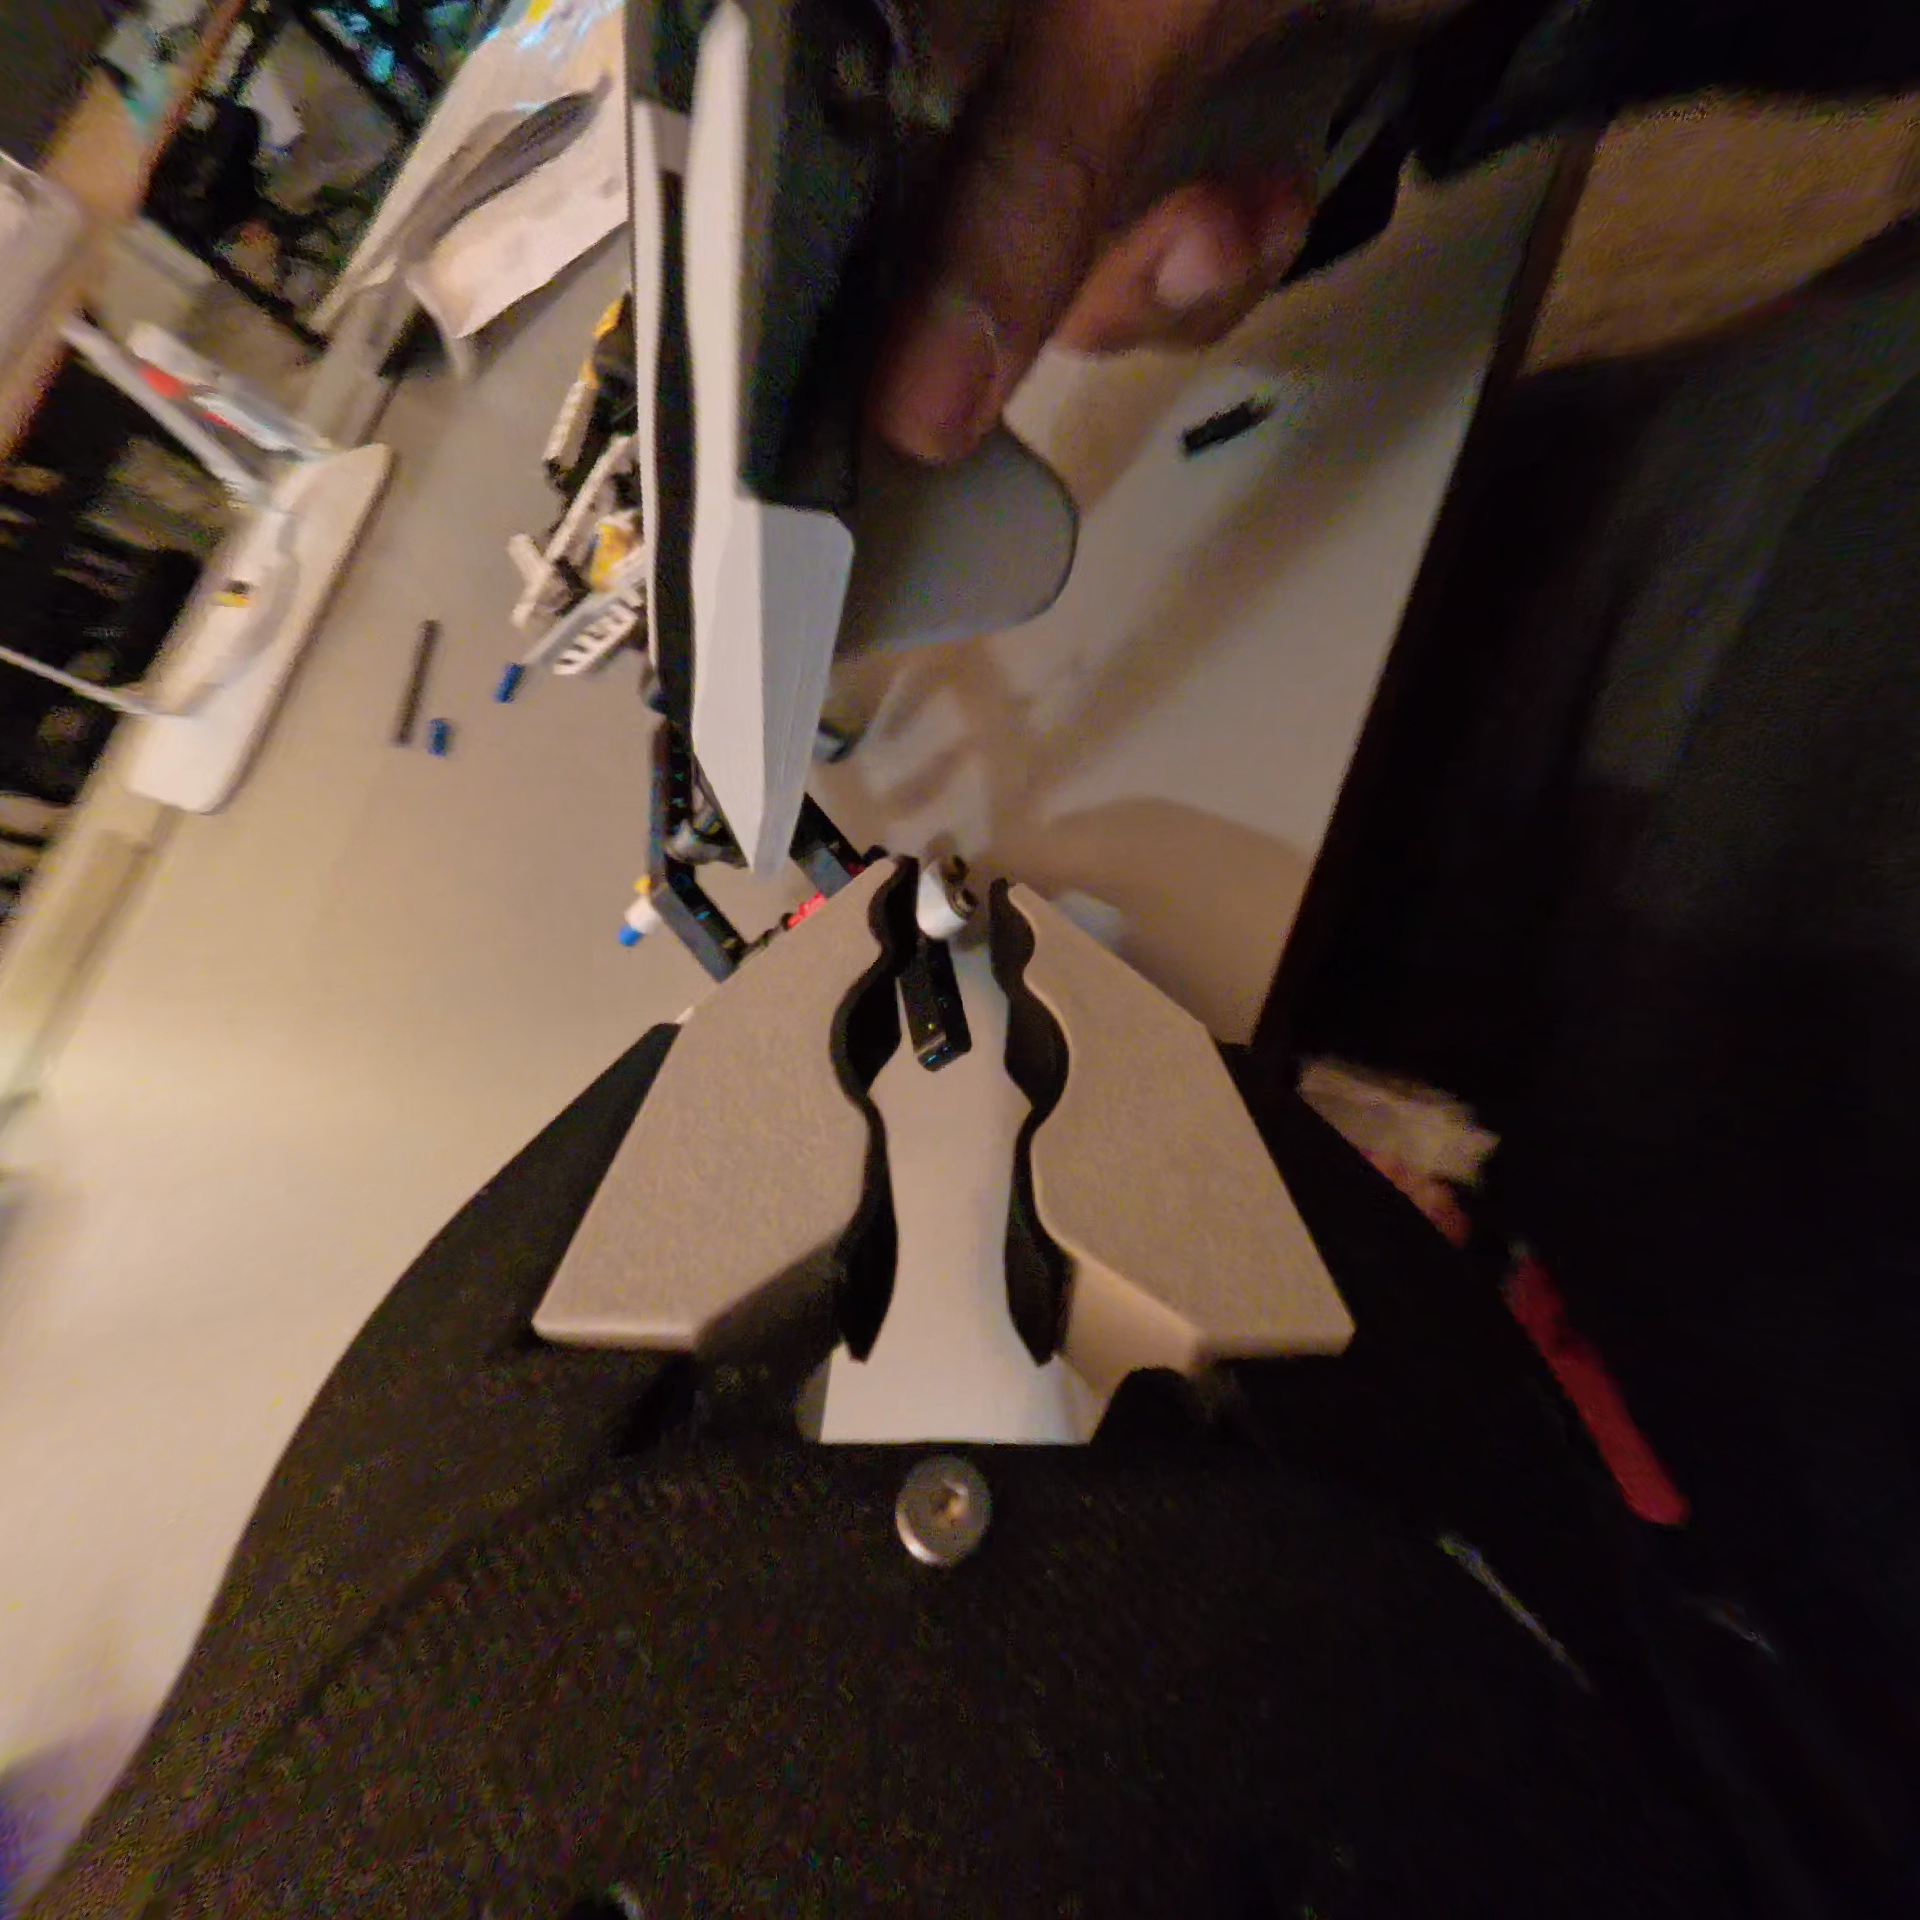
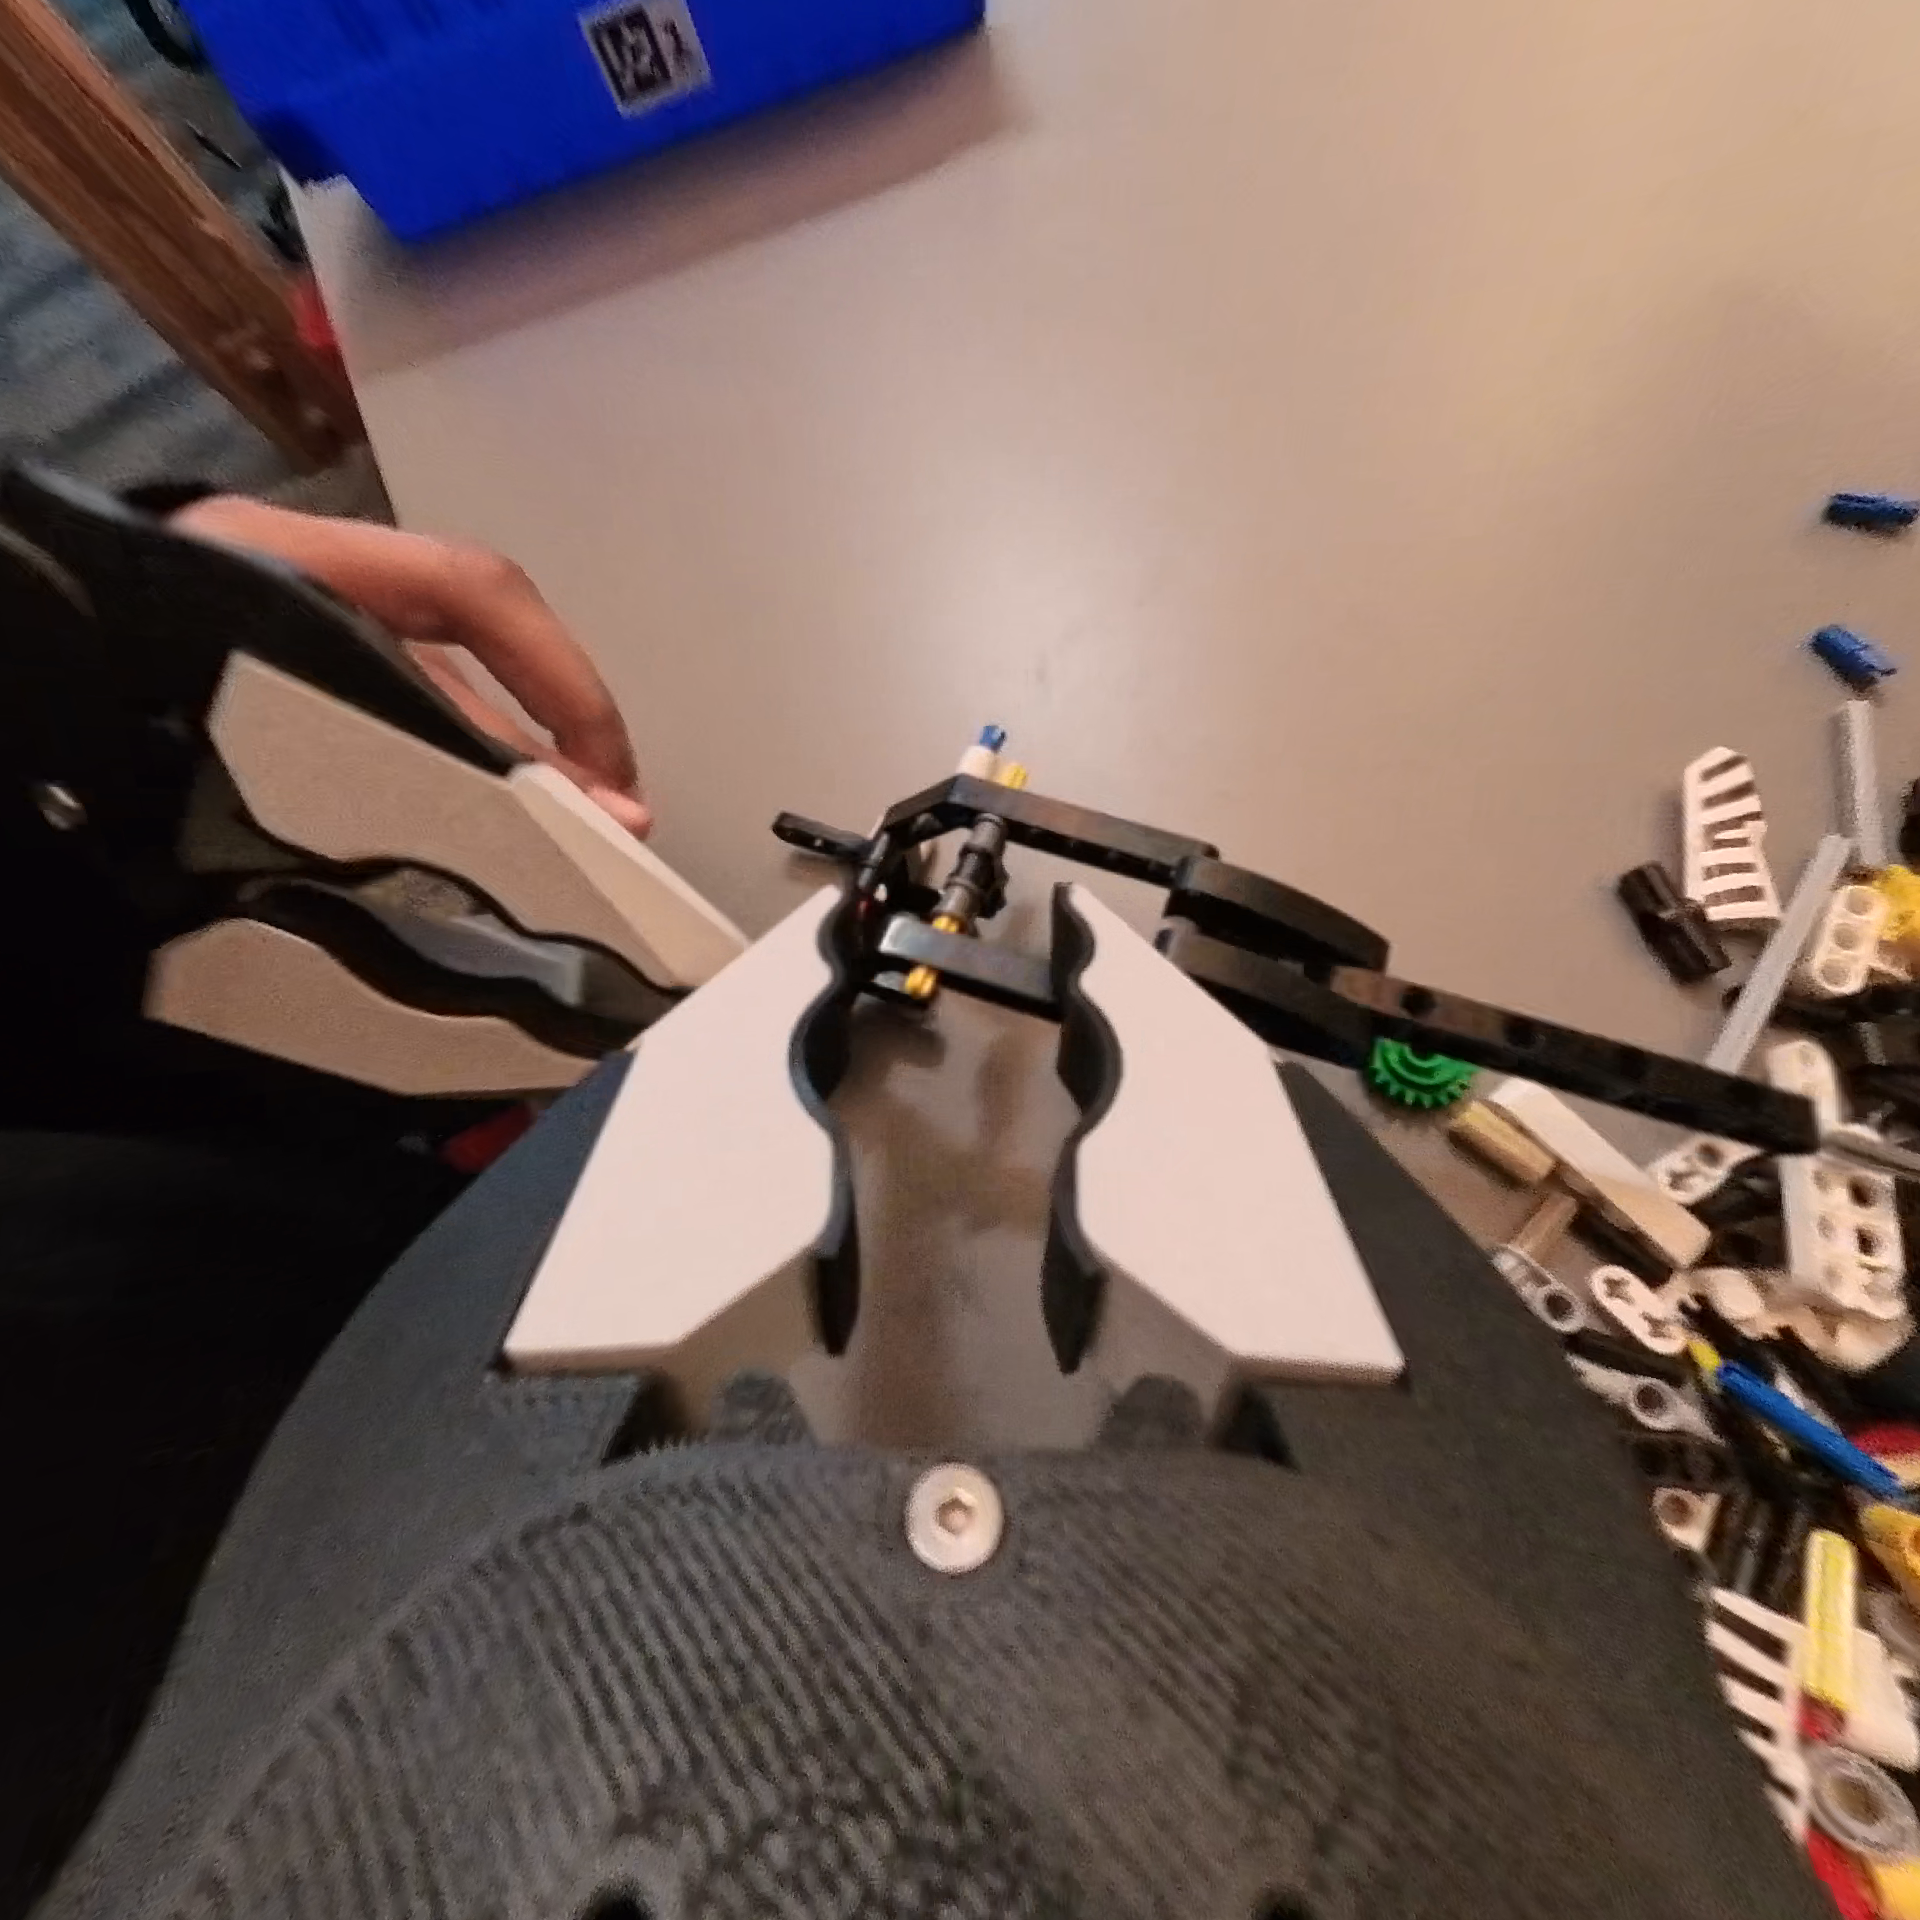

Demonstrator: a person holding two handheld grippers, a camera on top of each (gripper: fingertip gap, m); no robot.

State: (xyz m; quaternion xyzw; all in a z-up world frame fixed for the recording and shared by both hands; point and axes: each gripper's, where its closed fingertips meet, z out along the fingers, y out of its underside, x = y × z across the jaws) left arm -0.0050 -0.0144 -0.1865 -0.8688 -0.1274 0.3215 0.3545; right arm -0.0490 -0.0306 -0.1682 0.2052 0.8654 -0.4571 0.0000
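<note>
Both tools worked one black beam assembly (image 2: 1091,831) held clear above the table (image 2: 1143,416), parts pile (image 2: 1766,1195) at its right edge. Right tool (image 2: 951,940) narrowly parted, pads clamped on a black cross-beam (image 2: 997,971). Left tool (image 1: 940,914) nearly closed; short black beam with white pin (image 1: 940,1003) against one pad, grip unclear. Best practice: keep the right clamp rigid, align the left square, no twisting.

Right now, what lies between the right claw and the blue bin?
In the right wrist view, the black beam frame sits at the right claw tips; past it, only bare tabletop reaches the blue bin.
</note>
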